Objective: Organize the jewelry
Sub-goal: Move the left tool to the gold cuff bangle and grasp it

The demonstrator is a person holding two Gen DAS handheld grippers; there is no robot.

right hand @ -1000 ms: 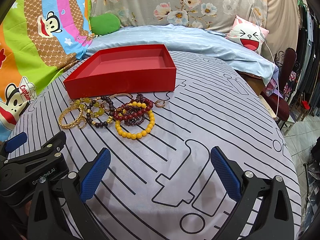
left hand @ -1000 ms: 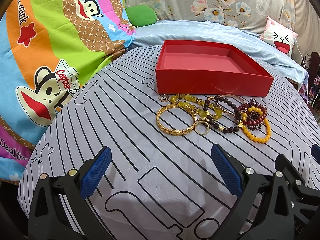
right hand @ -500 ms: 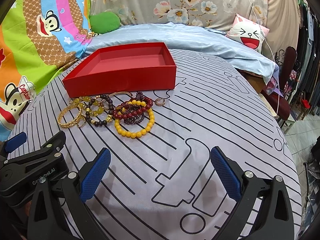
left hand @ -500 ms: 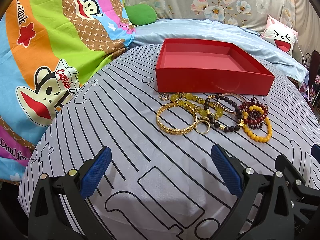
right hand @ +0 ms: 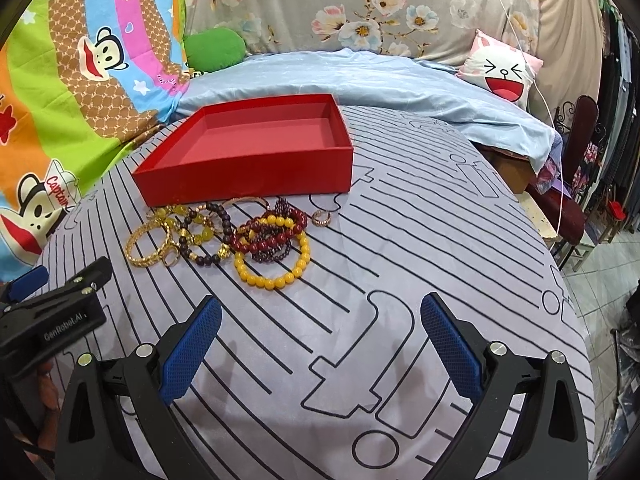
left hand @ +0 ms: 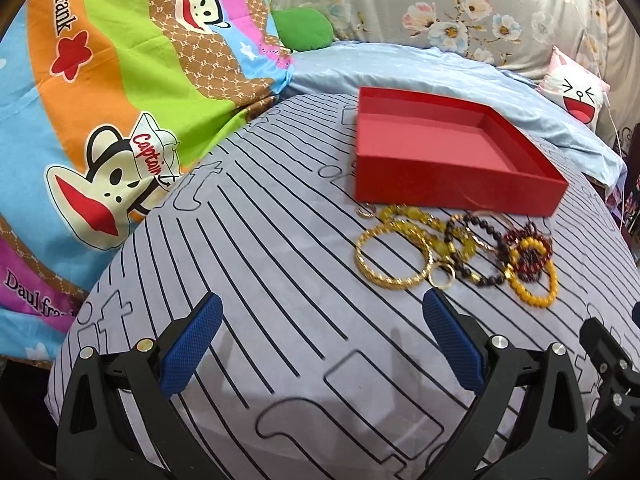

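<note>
Lying tangled beside red box (right hand: 248,176): gold, yellow, maroon bracelets (right hand: 224,240).

Matt, seemingly cardboard red box (right hand: 248,168); shiny gold metal bangle (left hand: 394,258); glossy yellow beads (right hand: 272,264); soft striped cloth (right hand: 400,240)

Both wrist views look forward, low over the bed, sharing the red box (left hand: 452,160) (right hand: 256,152) ahead.

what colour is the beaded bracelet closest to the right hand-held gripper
Yellow: the beaded bracelet lies at the near edge of the jewelry pile, clearest in the right wrist view.
</note>
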